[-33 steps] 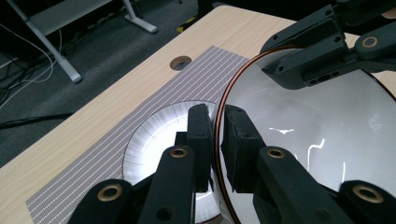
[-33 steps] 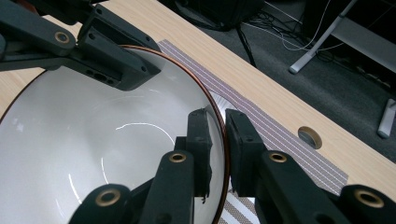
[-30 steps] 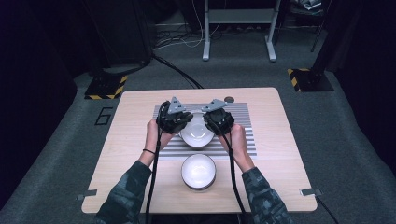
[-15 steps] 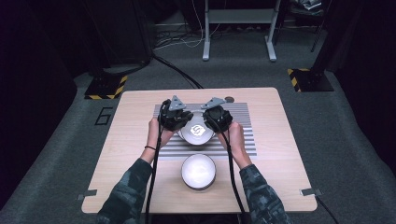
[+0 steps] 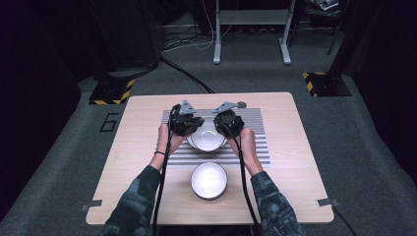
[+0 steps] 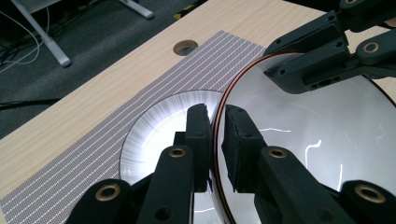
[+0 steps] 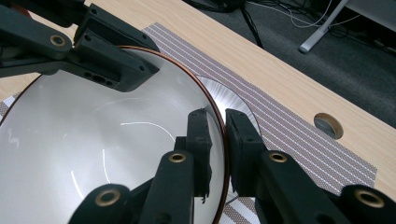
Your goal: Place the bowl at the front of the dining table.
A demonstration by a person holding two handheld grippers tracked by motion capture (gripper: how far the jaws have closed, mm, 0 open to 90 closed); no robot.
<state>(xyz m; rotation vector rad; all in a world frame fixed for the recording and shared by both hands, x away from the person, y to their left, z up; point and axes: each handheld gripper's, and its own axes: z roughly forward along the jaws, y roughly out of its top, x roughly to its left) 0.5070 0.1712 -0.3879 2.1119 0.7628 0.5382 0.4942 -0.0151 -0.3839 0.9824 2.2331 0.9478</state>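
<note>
Room: dark, grey carpet; one wooden table (image 5: 147, 162) at frame centre, two yellow-black striped floor blocks at mid-left and mid-right.
Mat: one striped placemat (image 5: 251, 147) on the table's middle, far half.
Bowls: two white ones. Held bowl (image 5: 209, 138) at centre of the high view, over the mat, brown rim line visible in both gripper views. Second bowl (image 5: 209, 180) just below it in the frame, standing on the table at the mat's near edge.
Left gripper (image 6: 215, 133): clamped on the held bowl's left rim, one jaw inside, one outside.
Right gripper (image 7: 217, 135): clamped on the same bowl's right rim, same way.
Hands: two, one per gripper, camo sleeves entering from the bottom.
Table hole: one round hole (image 6: 185, 47), beyond the mat.
</note>
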